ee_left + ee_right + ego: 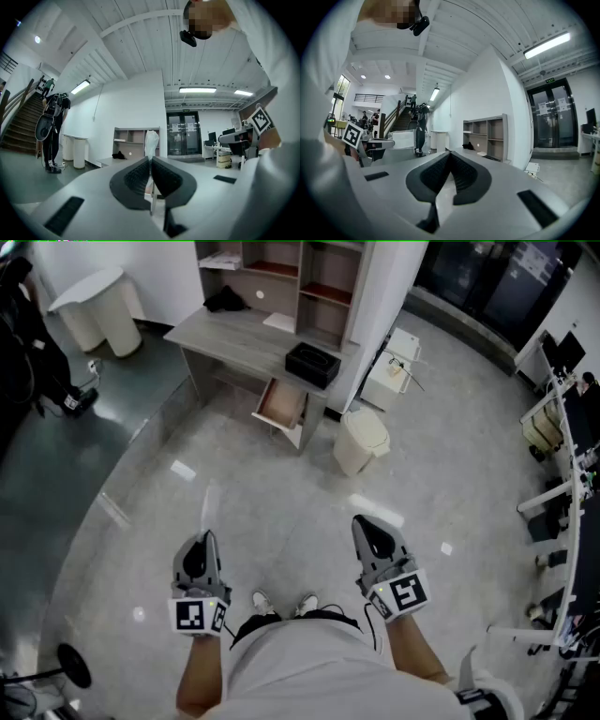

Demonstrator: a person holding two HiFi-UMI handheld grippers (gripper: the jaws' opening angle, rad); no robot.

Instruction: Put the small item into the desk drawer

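Left gripper [151, 161]: jaws clamped together on the small item [151, 142], a thin white see-through piece, wrapper-like, sticking out past the tips. Can't tell exactly what it is. Only its lower end looks pinched.

Risk 1: it looks thin and floppy and the bite is small. A jolt or swing on the walk could slide it out onto the floor [281, 493].

Right gripper [450, 157]: jaws closed tip to tip, nothing in them. It is held about level at waist height, well apart from the left.

The person stands well back from the desk [230, 338], with bare floor between. Judged early in the task, with the carry not yet done.

Risk 2: a white waste bin [361, 440] stands just beside the desk's right end, near the drawer [281, 405]. An approach from that side could knock it.

Drawer is already pulled out and looks empty.

Risk 3: the item looks light. Letting go too early or too high could drop it past the drawer front onto the floor.

Risk 4: a black box [312, 364] sits on the desktop just above the drawer. Coming in too high could clip it or the desk edge.
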